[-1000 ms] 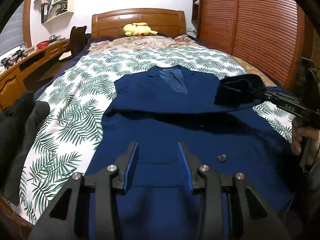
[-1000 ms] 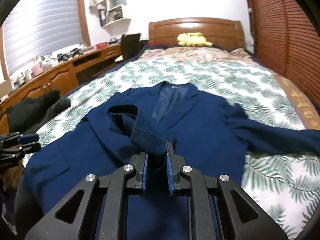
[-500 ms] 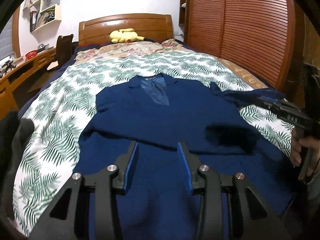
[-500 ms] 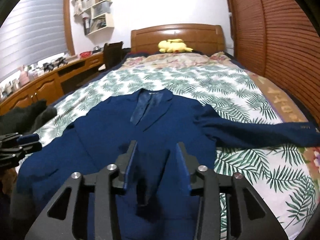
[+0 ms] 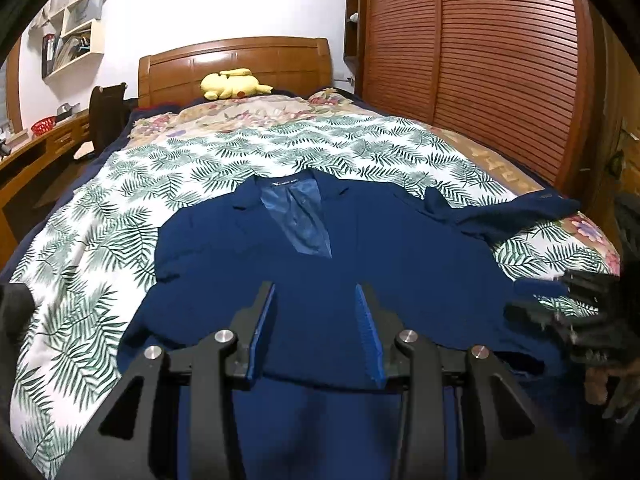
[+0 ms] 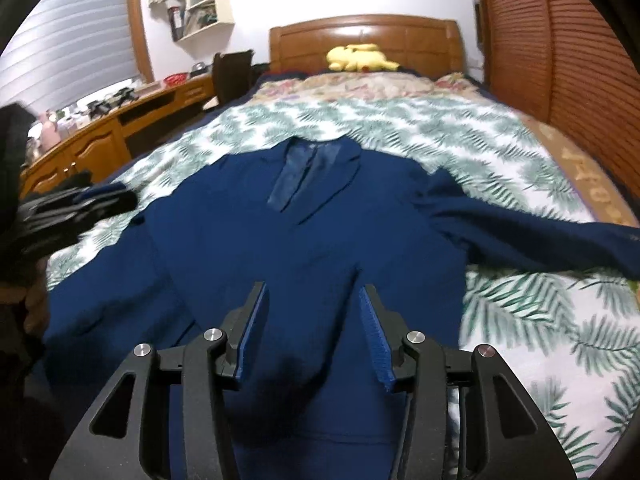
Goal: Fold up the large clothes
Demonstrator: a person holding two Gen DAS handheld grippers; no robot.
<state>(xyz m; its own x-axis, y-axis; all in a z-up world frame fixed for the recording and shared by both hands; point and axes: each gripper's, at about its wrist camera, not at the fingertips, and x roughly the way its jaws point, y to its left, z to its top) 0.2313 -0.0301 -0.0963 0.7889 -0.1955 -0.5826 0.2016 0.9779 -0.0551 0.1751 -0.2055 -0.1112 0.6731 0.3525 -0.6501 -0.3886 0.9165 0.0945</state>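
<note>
A navy blue jacket (image 5: 360, 248) lies face up on the leaf-print bed cover (image 5: 100, 216), collar toward the headboard. One sleeve (image 5: 512, 212) stretches out to the right; the other side is folded in over the front. My left gripper (image 5: 316, 288) hovers open over the jacket's lower middle, nothing between its fingers. In the right wrist view the jacket (image 6: 280, 240) fills the centre and the sleeve (image 6: 540, 236) runs to the right. My right gripper (image 6: 312, 288) is above the front, its jaws opening with no cloth pinched. Each gripper shows at the other view's edge.
A yellow plush toy (image 5: 234, 83) lies by the wooden headboard (image 5: 236, 60). A slatted wardrobe (image 5: 500, 60) lines the right side. A desk (image 6: 120, 120) and chair (image 6: 232, 76) stand left. A dark garment (image 5: 12, 304) sits at the bed's left edge.
My right gripper has let go of the sleeve end it pinched and opened; that cloth now lies flat on the jacket. My left gripper has shifted sideways toward the jacket's middle.
</note>
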